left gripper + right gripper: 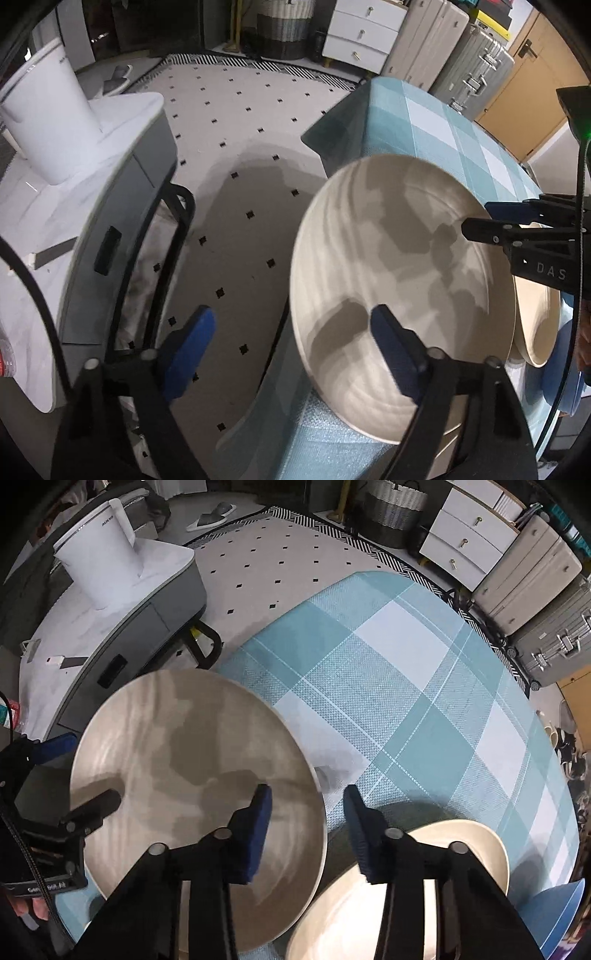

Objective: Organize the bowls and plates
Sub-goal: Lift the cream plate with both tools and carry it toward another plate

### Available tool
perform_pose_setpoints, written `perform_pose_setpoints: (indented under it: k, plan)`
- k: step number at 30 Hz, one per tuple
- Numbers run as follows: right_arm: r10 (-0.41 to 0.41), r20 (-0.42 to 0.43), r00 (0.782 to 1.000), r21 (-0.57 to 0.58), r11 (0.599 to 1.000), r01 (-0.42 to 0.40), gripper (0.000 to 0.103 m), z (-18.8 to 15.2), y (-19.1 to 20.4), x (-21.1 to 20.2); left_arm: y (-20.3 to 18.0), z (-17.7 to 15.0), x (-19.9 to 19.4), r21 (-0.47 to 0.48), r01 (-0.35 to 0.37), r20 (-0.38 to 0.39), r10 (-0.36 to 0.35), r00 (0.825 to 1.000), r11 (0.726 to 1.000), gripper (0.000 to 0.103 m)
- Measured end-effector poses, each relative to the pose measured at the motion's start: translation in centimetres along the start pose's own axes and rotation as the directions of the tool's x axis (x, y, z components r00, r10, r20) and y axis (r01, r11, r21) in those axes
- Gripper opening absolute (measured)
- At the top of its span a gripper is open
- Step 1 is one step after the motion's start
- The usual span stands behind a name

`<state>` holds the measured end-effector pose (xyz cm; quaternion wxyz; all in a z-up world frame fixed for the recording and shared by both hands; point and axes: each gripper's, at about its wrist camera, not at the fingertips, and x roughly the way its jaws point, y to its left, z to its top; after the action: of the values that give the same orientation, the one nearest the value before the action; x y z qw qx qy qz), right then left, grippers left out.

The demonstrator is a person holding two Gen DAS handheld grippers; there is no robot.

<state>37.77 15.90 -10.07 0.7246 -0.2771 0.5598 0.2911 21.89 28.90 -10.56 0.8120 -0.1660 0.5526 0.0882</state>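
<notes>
Right wrist view, your right gripper (308, 834) straddling the large plate's (192, 775) rim, pads not touching, left gripper (291, 350) unclenched likewise, cream bowl (406, 897) beside, checked tablecloth (406, 686).

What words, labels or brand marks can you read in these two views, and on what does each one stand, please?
"DAS": white letters on the black body of the right gripper, cut off by the frame edge.
Partly readable, starting "Ge": white print on the black body of the left gripper; the rest is blurred.
Too small and blurred to read: dark lettering near the rim of the white bucket.
</notes>
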Motion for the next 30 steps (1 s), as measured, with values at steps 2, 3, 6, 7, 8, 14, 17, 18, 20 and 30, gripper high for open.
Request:
perform_pose_setpoints:
  k: [2, 3, 6, 7, 8, 14, 17, 18, 20, 30]
  plan:
    - [0.003, -0.01, 1.0, -0.007, 1.0, -0.004, 0.031, -0.2, 0.0, 0.4, 0.2, -0.1, 0.0, -0.015, 0.027, 0.003, -0.027, 1.0, 1.0, 0.07]
    - [0.005, -0.009, 1.0, -0.011, 1.0, -0.005, 0.029, -0.3, 0.1, 0.5, 0.4, -0.1, 0.0, -0.028, 0.041, 0.002, -0.041, 0.999, 0.999, 0.066]
    - [0.005, 0.005, 1.0, -0.002, 1.0, -0.005, 0.027, -0.4, 0.0, 0.4, 0.3, 0.0, -0.3, -0.021, 0.039, 0.002, -0.039, 0.999, 0.999, 0.052]
    - [0.003, 0.009, 1.0, 0.003, 1.0, -0.003, 0.025, -0.5, -0.1, 0.3, 0.2, 0.0, -0.5, -0.013, 0.034, 0.004, -0.034, 0.999, 0.999, 0.049]
    - [0.003, 0.014, 1.0, 0.006, 1.0, -0.003, 0.024, -0.6, -0.3, 0.3, 0.2, 0.0, -0.6, -0.007, 0.035, 0.002, -0.035, 0.999, 0.999, 0.043]
    - [0.02, 0.032, 0.999, 0.034, 0.999, -0.021, 0.017, -1.1, -0.9, 0.0, -0.1, 0.1, -1.0, 0.008, 0.05, -0.049, -0.05, 0.998, 0.999, 0.021]
    - [0.021, 0.034, 0.999, 0.036, 0.999, -0.022, 0.016, -1.3, -0.7, -0.1, -0.1, 0.1, -1.1, 0.013, 0.071, -0.077, -0.07, 0.995, 0.997, 0.012]
    - [0.02, 0.035, 0.999, 0.036, 0.999, -0.022, 0.015, -1.3, -0.6, -0.1, -0.1, 0.1, -1.0, 0.019, 0.071, -0.08, -0.07, 0.994, 0.997, 0.012]
    - [0.035, 0.04, 0.999, 0.074, 0.997, -0.038, 0.014, -1.3, -0.8, -0.2, 0.0, 0.1, -1.0, 0.022, 0.078, -0.102, -0.075, 0.992, 0.997, 0.012]
    - [0.018, 0.05, 0.999, 0.073, 0.997, -0.022, 0.01, -1.2, -0.1, -0.6, -0.7, 0.0, -1.4, 0.099, 0.011, -0.131, 0.002, 0.991, 0.995, 0.011]
